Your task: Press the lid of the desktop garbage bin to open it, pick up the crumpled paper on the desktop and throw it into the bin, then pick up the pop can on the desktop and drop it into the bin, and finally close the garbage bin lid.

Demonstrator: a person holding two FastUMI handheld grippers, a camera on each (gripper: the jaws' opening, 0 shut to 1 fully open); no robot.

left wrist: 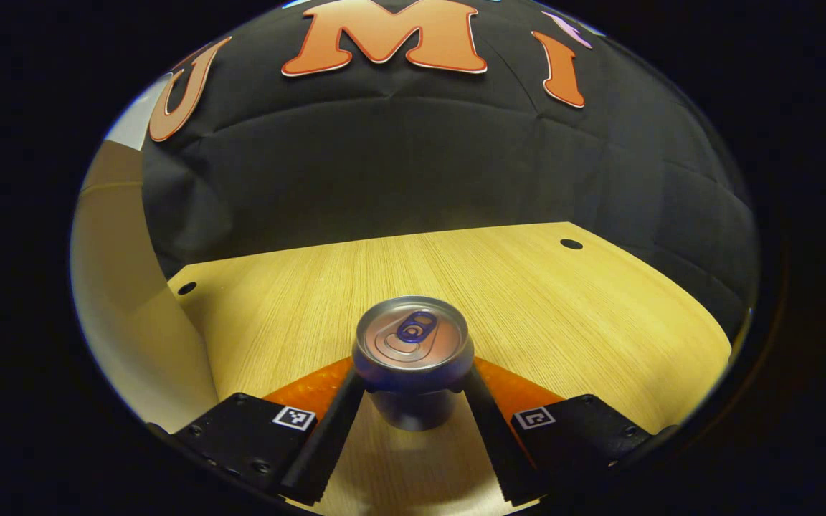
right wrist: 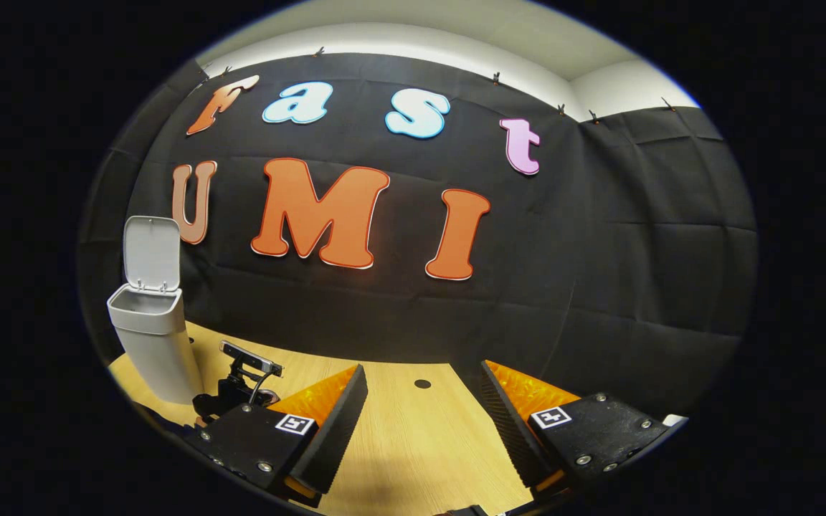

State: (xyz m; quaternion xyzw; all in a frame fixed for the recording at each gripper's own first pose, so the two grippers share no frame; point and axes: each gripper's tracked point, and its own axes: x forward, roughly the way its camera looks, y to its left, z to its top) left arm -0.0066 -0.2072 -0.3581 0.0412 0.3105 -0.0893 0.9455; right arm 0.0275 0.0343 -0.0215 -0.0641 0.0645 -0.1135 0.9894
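Note:
A silver-topped pop can (left wrist: pixel 413 351) stands upright between the fingers of my left gripper (left wrist: pixel 413 383), and both fingers press on its sides over the wooden table (left wrist: pixel 563 315). In the right gripper view the grey desktop bin (right wrist: pixel 151 344) stands at the far left of the table with its lid (right wrist: pixel 151 252) raised upright. The left gripper (right wrist: pixel 241 390) shows as a dark shape just right of the bin. My right gripper (right wrist: pixel 424 401) stands open with nothing between its fingers, above the table's middle. What lies inside the bin is hidden.
A pale curved surface (left wrist: pixel 119 287) rises close on the left in the left gripper view, probably the bin's wall. Small round holes (left wrist: pixel 571 244) (right wrist: pixel 422 383) mark the tabletop. The black cloth wall (right wrist: pixel 599 287) closes the table's far side.

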